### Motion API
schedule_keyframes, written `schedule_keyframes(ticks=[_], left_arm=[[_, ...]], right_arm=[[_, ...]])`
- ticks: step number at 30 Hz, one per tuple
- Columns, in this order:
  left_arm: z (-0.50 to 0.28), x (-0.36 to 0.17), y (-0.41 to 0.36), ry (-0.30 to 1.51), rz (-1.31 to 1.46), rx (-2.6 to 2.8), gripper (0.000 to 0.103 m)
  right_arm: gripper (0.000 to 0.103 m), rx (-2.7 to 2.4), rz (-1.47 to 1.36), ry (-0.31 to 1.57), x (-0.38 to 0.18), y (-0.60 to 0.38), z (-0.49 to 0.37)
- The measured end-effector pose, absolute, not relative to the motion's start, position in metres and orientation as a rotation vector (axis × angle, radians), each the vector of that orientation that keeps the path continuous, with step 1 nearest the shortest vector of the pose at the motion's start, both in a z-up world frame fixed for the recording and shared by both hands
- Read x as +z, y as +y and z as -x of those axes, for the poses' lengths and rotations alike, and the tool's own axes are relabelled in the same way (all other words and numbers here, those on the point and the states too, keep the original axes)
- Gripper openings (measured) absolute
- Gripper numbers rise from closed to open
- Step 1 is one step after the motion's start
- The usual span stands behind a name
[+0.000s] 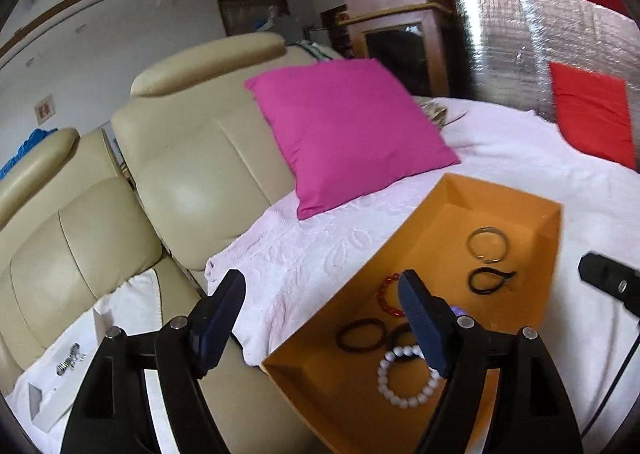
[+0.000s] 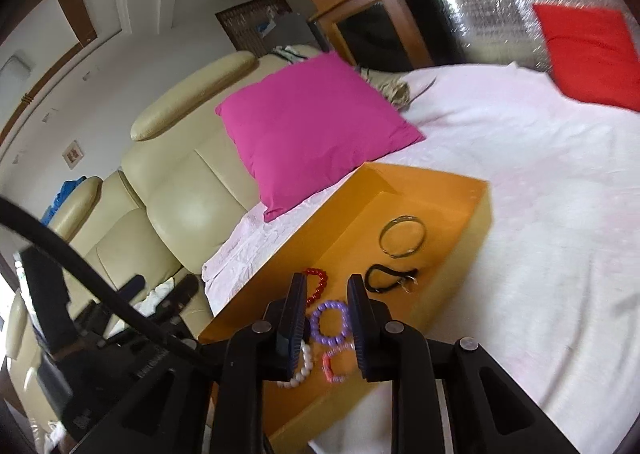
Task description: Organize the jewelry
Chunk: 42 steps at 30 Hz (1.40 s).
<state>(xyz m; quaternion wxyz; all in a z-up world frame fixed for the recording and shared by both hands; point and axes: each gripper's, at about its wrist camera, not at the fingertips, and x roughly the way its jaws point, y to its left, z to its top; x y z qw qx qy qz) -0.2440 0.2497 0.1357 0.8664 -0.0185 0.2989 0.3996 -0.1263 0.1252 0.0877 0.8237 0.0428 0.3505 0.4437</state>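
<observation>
An orange tray (image 1: 436, 209) sits on the white bedspread (image 1: 520, 157), just in front of a pink cushion (image 1: 344, 129), and holds the jewelry: a metal bangle (image 1: 488, 245) and a black band (image 1: 490, 280) toward its far end, with a red bead bracelet (image 2: 318, 286), a purple bracelet (image 2: 330, 322), a white pearl bracelet (image 1: 408, 378) and a dark brown bangle (image 1: 362, 334) nearer. The left gripper (image 1: 320, 294) hangs over the tray's near left edge with its jaws spread wide and nothing between them. The right gripper (image 2: 326, 294) is above the tray's near end, jaws narrowly parted and empty, with the purple bracelet seen below the gap.
</observation>
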Motion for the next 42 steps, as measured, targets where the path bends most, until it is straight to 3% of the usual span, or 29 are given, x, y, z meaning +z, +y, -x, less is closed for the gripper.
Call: schedule_keyframes(ticks=[5,12,16,19,23,42], left_arm=[[0.275,0.176,0.218,0.579,0.03,0.803,0.084],[0.317,0.216,0.184,0.515,0.037,0.768,0.087],[0.339,0.236,0.165,0.473,0.023,0.758,0.088],[0.352,0.248,0.152,0.454,0.017,0.738,0.089],[0.369,0.26,0.136,0.424,-0.003,0.723,0.096],[0.397,0.259,0.121,0.446,-0.003,0.685,0.096]], right_arm=[[0.048,0.891,-0.078,0.727,0.104,0.091,0.162],[0.048,0.872,-0.046,0.695,0.136,0.052,0.21],[0.057,0.862,-0.039,0.665,0.156,0.034,0.233],[0.057,0.858,-0.03,0.63,0.173,0.021,0.253],[0.058,0.861,-0.013,0.594,0.192,0.009,0.278],[0.06,0.875,0.035,0.565,0.216,-0.003,0.337]])
